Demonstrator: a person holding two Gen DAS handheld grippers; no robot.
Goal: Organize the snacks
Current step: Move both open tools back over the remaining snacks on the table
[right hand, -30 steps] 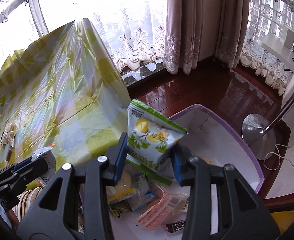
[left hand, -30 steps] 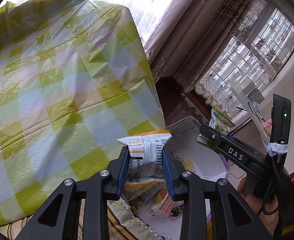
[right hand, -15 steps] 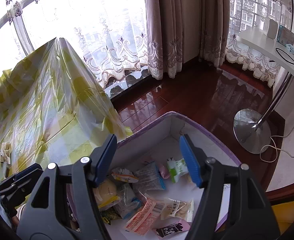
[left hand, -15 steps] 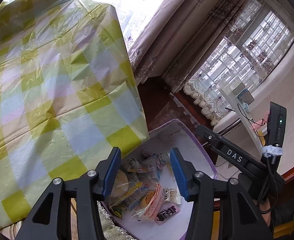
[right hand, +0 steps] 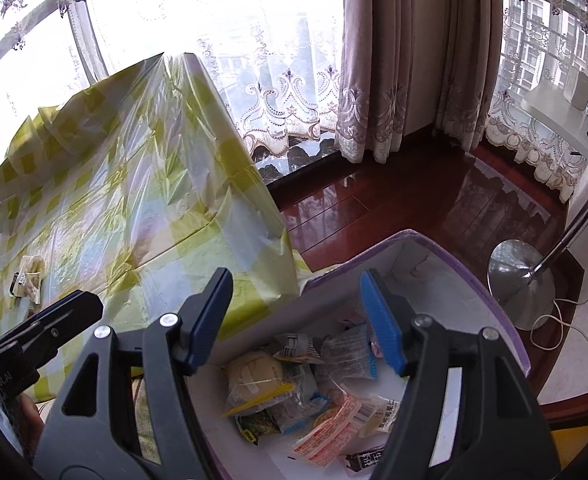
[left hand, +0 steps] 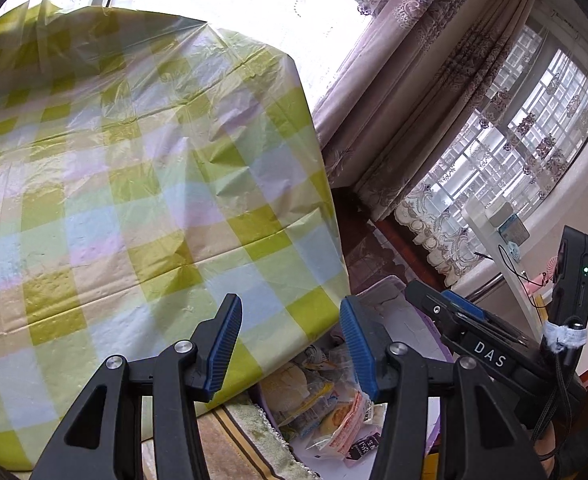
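Blown-out window backlight, fisheye-warped edges

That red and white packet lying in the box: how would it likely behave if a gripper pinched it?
The red and white packet looks like thin, crinkled film, so it would probably flex rather than hold its shape. It seems flat and small, so likely light. Its glossy surface may slip, and it rests on other packets, so those could shift.

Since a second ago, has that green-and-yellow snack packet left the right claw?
Yes. The right claw is open and empty; the packet has dropped out, toward the snacks in the purple-rimmed bin below.
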